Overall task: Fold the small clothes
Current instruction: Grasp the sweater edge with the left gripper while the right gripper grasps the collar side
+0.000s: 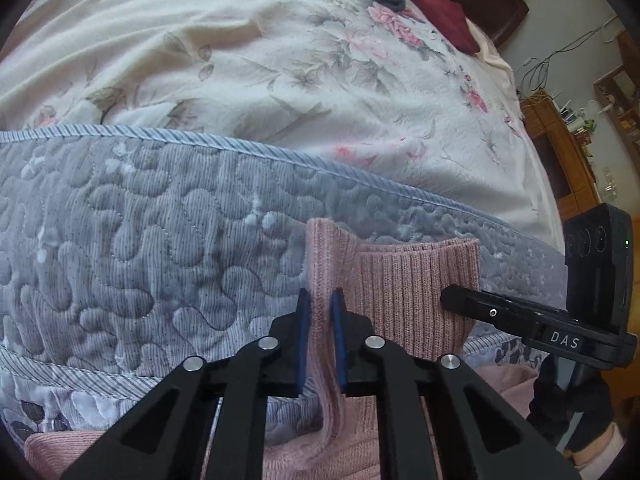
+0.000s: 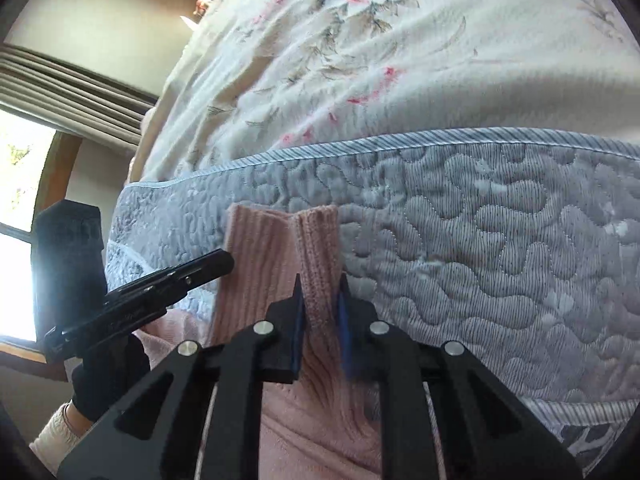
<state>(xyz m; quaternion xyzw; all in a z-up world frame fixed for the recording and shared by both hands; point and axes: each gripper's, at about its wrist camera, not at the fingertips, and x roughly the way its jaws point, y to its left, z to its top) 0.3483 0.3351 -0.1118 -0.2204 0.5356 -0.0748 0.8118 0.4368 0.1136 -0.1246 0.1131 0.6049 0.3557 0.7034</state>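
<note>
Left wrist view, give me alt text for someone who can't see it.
The left gripper pinches one edge of a pink ribbed knit garment held before a grey quilted mattress side, with the right gripper at its other edge. A floral blanket covers the bed above.

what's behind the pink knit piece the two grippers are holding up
Behind the pink knit is the grey quilted cover on the bed's edge. The patch directly behind it is hidden.

A bed with floral blanket fills the room, wooden shelving along one wall, bright window opposite.
</note>
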